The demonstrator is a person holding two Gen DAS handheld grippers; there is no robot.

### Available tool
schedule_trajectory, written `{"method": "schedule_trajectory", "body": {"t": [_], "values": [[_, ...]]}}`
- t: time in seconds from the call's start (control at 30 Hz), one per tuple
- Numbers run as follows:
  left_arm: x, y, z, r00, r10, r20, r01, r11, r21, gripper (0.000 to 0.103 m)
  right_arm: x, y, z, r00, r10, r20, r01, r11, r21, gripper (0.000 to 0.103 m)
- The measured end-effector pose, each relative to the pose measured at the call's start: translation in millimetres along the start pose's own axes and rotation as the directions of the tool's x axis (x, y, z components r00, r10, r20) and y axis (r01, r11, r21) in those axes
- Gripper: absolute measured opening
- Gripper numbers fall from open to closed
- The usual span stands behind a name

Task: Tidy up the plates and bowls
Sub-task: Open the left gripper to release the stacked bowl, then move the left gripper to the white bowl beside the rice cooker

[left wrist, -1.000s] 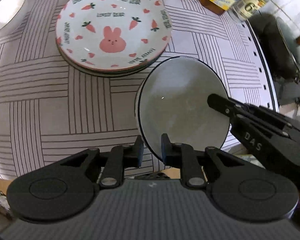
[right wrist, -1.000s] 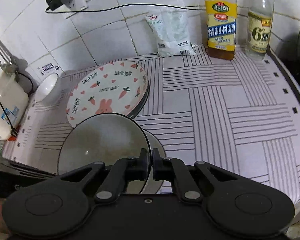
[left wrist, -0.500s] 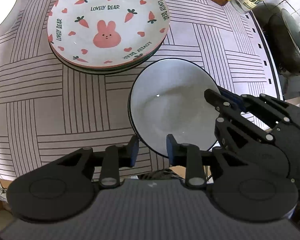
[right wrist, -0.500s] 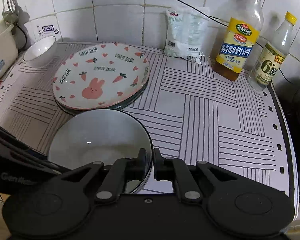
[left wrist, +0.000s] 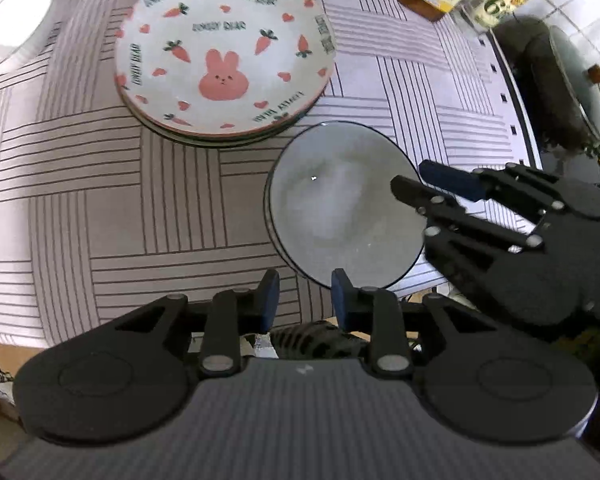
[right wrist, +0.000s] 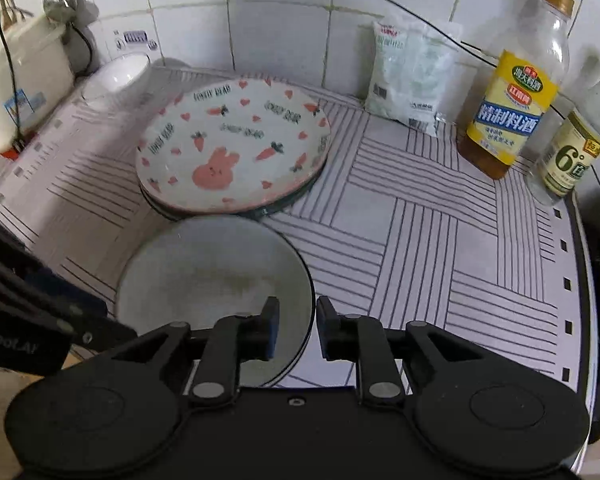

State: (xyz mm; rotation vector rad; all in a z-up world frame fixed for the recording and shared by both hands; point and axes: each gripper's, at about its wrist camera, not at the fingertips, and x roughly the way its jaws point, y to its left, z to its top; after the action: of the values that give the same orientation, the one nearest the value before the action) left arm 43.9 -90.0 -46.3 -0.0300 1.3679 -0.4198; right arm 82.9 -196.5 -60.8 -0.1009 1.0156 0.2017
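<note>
Striped desk (right wrist: 420, 240): gray bowl (right wrist: 216, 280) at 6 o'clock of bunny plate (right wrist: 232, 148); left gripper (left wrist: 305, 300), right gripper (right wrist: 297, 330) both parted, holding nothing.

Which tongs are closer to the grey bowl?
Right. The right tongs are open astride the grey bowl, one finger over its inside, one outside its rim. The left tongs are open just off the bowl's near edge.
</note>
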Motion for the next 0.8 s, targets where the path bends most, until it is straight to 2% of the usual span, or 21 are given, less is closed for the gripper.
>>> {"method": "schedule_trajectory", "body": {"t": [0.07, 0.17, 0.3, 0.4, 0.47, 0.53, 0.57, 0.6, 0.67, 0.8], "values": [[-9, 7, -3, 0.999, -0.022, 0.035, 0.024, 0.999, -0.039, 0.026, -9, -5, 4, 0.999, 0.045, 0.025, -0.045, 0.999, 0.016, 0.037], [-18, 19, -4, 0.994, -0.08, 0.081, 0.089, 0.989, -0.116, 0.026, -17, -12, 7, 0.993, 0.105, 0.05, -0.107, 0.994, 0.03, 0.039], [-32, 27, -5, 0.992, -0.024, 0.123, 0.043, 0.987, -0.158, 0.026, -23, -19, 6, 0.99, 0.13, 0.055, -0.131, 0.991, 0.024, 0.04], [-45, 42, -9, 0.987, -0.062, 0.147, 0.093, 0.972, -0.214, 0.029, -31, -24, 2, 0.989, 0.143, 0.045, -0.143, 0.99, -0.009, 0.042], [-50, 49, -12, 0.989, -0.022, 0.144, 0.055, 0.971, -0.231, 0.029, -35, -28, -1, 0.988, 0.146, 0.039, -0.146, 0.989, -0.007, 0.042], [-60, 54, -16, 0.988, 0.054, 0.146, -0.021, 0.976, -0.217, 0.029, -37, -31, -2, 0.987, 0.16, 0.03, -0.162, 0.985, 0.054, 0.042], [-66, 58, -19, 0.985, 0.07, 0.158, -0.037, 0.978, -0.205, 0.029, -39, -33, -3, 0.983, 0.179, 0.027, -0.181, 0.978, 0.103, 0.042], [-72, 63, -22, 0.983, 0.071, 0.168, -0.037, 0.98, -0.194, 0.03, -41, -31, -5, 0.978, 0.209, 0.027, -0.21, 0.967, 0.146, 0.043], [-83, 77, -27, 0.982, 0.057, 0.18, -0.026, 0.985, -0.172, 0.032, -46, -19, -7, 0.97, 0.238, 0.043, -0.241, 0.958, 0.154, 0.044], [-103, 100, -35, 0.979, 0.072, 0.191, -0.053, 0.994, -0.1, 0.035, -61, 22, -4, 0.968, 0.235, 0.085, -0.244, 0.961, 0.129, 0.047]]}}
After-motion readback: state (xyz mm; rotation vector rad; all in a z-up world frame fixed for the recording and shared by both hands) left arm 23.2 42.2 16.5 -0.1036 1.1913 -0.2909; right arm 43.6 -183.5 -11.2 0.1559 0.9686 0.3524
